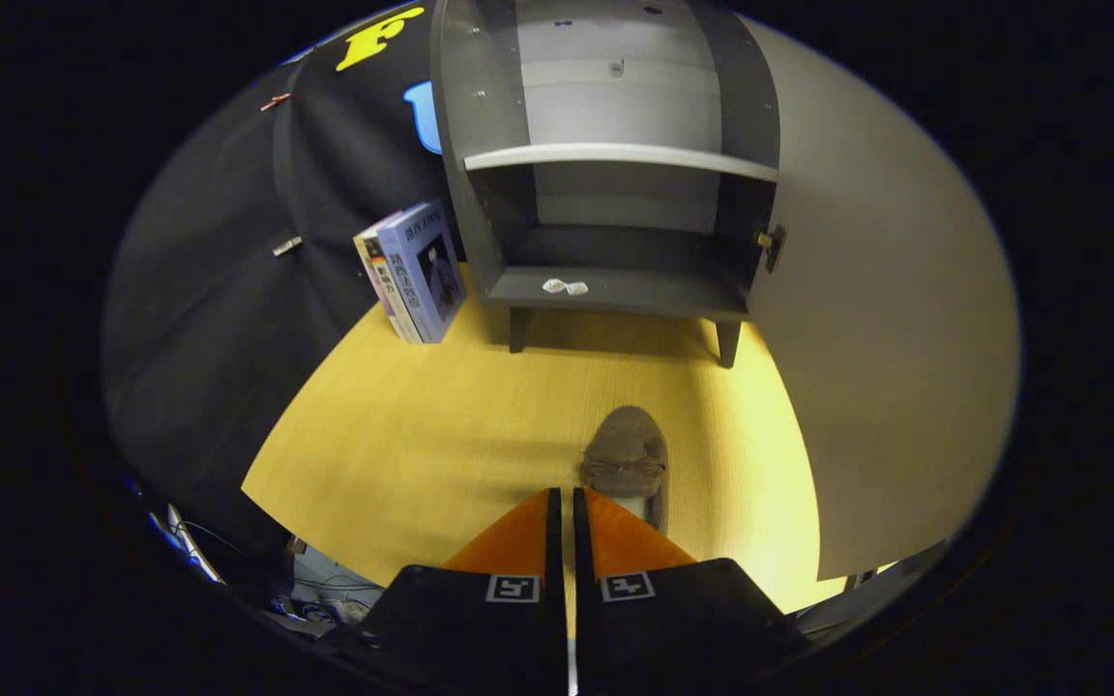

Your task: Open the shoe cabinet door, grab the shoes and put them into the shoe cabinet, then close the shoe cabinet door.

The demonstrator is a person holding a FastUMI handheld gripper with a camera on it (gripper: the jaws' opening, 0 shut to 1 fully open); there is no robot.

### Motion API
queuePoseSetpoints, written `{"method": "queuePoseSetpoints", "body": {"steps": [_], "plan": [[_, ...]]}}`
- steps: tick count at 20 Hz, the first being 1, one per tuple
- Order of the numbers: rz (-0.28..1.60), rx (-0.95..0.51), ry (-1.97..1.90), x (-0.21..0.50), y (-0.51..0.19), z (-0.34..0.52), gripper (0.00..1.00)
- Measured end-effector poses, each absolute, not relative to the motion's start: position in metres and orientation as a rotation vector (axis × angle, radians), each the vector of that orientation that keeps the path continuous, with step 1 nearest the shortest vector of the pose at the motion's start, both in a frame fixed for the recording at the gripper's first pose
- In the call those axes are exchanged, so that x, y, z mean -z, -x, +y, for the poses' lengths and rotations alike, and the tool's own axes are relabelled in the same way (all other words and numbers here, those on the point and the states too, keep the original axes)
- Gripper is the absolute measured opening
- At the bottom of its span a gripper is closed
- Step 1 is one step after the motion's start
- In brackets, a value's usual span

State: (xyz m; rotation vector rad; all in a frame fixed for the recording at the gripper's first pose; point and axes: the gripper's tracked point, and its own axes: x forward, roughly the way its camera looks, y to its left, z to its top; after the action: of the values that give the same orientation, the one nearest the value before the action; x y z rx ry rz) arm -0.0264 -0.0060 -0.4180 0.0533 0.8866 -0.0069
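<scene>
Two orange fingers point(565, 527) nearly closed, fuzzy brown shoe point(627, 454) just ahead, grey cabinet point(615, 159) open.

The shoe point(627, 454) is brown, the gripper point(563, 522) orange and black, the cabinet point(615, 280) dark grey, the table point(402, 445) yellow.

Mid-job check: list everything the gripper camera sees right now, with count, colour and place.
shoe cabinet: one, dark grey, standing beyond the fingers on the wooden floor
cabinet door: one, pale grey, swung open beside the cabinet
shelf: one, light grey, inside the cabinet
small white bits: two, on the cabinet's bottom board
books: two, blue and white, leaning beside the cabinet
shoe: one, brown, just ahead of the fingers
gripper: one, orange fingers nearly together, holding nothing
</scene>
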Motion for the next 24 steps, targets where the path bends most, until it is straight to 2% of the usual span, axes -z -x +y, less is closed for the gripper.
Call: {"method": "queuePoseSetpoints", "body": {"steps": [2, 4, 19, 24], "plan": [[0.930, 0.019, -0.054, 0.437, 0.027, -0.007, 0.08], [0.969, 0.029, -0.045, 0.461, 0.025, -0.008, 0.23], [1.113, 0.094, -0.014, 0.556, 0.007, -0.027, 0.23], [1.096, 0.096, 0.000, 0.569, -0.006, -0.029, 0.22]]}}
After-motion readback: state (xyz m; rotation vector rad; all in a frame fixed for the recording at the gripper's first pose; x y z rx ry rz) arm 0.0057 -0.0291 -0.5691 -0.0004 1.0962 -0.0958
